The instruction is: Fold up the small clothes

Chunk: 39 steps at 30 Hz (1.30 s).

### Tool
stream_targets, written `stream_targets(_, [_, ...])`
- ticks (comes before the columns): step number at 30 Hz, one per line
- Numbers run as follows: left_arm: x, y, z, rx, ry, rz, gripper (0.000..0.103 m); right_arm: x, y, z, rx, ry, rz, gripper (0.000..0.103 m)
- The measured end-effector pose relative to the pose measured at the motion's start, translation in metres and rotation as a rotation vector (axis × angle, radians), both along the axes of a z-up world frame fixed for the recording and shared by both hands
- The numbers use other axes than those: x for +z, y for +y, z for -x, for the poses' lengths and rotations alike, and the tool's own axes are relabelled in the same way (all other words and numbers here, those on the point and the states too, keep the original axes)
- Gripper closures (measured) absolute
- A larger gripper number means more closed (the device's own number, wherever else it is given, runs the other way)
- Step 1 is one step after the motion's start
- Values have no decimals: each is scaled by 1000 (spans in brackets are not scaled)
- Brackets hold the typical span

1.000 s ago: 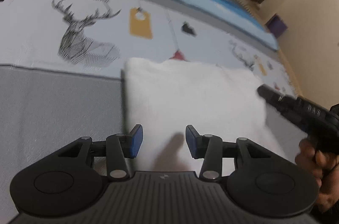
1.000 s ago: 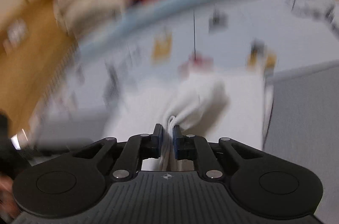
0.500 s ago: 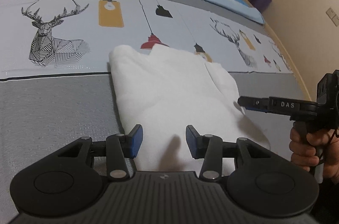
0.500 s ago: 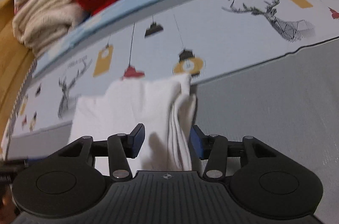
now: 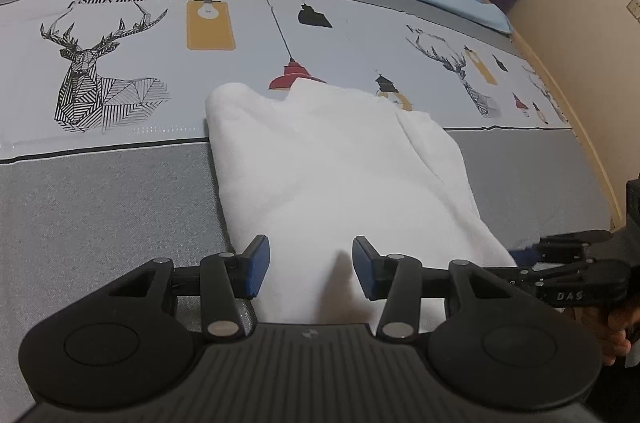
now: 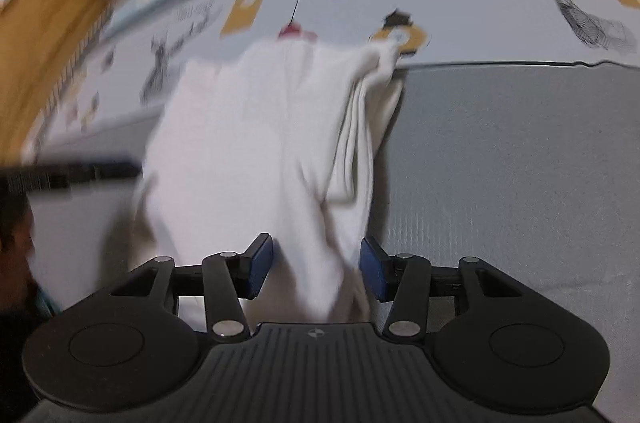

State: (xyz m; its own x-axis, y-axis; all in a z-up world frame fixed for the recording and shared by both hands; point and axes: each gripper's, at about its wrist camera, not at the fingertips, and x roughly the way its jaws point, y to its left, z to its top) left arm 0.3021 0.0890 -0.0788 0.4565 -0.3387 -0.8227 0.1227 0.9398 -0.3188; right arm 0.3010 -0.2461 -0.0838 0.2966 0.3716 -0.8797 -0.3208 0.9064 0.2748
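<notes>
We have the white garment [image 5: 332, 175] on the printed bedsheet [image 5: 120, 71], long axis running away from us; left gripper [image 5: 308, 267] half open, empty; right gripper [image 6: 316, 269] closing, fabric between unpinched pads.

Soft white cloth garment [image 5: 340, 175], smooth printed bedsheet [image 5: 120, 191], matt black plastic gripper bodies

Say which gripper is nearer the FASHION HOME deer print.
Left. The left gripper is at the garment edge nearest the deer print; the right gripper, jaws closing around cloth, is across the garment.
</notes>
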Motion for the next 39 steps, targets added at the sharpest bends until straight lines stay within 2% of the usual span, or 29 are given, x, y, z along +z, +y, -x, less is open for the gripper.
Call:
stream_targets(1, [1,-1,0,2,-5,0,52,0,1,2,16,-5,10,68])
stream_targets(2, [2,-2,0,4,-16,3,52,3,-1,3,19,-12,-2,84])
stream_targets(3, [4,-3,0,1,-28,9,52,8,-5,4,6,-25,-38,92])
stream_targets(7, [4,-8,-2,-33,-37,25,52,25,-32,3,-71,-35,-244,95])
stream_targets(8, [0,-10,-2,-47,-22,6,52,22,-35,2,-75,-16,-243,95])
stream_targets(9, [-7,-13,-4,-57,4,-31,52,16,-34,1,-71,14,-195,95])
stream_targets(10, [-14,-16,-4,-64,33,-81,52,5,-30,2,-59,52,-114,95])
stream_targets(11, [-22,-19,-5,-71,72,-148,46,-5,-27,2,-48,93,-38,94])
stream_targets(13, [-29,-19,-7,-71,105,-179,44,-8,-23,2,-33,111,-10,93])
stream_targets(16, [-19,-15,-7,-51,60,-152,44,5,-26,1,-68,54,-50,87])
stream_targets(18, [-15,-10,-7,-24,44,-132,43,16,-31,-3,-127,-13,-79,58])
stream_targets(19, [-14,-8,-7,-10,45,-122,42,21,-34,-6,-155,-45,-98,53])
stream_targets(22, [-14,-1,-8,23,59,-93,39,26,-37,-17,-257,-102,-153,52])
stream_targets(24, [-16,1,-9,33,82,-60,39,21,-36,-27,-310,-111,-162,47])
stream_targets(26, [-20,0,-11,36,116,-34,37,16,-29,-36,-347,-103,-147,40])
stream_targets(29, [-32,-2,-11,30,183,-43,35,0,-15,-47,-389,-62,-117,40])
stream_targets(32, [-36,-7,-11,10,194,-55,35,-12,-3,-54,-406,-37,-109,40])
stream_targets(34, [-37,-8,-10,0,197,-55,35,-16,4,-59,-409,-32,-91,44])
stream_targets(35, [-38,-9,-10,-6,199,-59,35,-18,6,-60,-414,-36,-97,59])
stream_targets(36, [-39,-9,-10,-12,200,-64,34,-17,7,-61,-417,-41,-115,81])
stream_targets(39, [-41,-13,-10,-38,197,-95,32,-11,8,-60,-414,-92,-125,88])
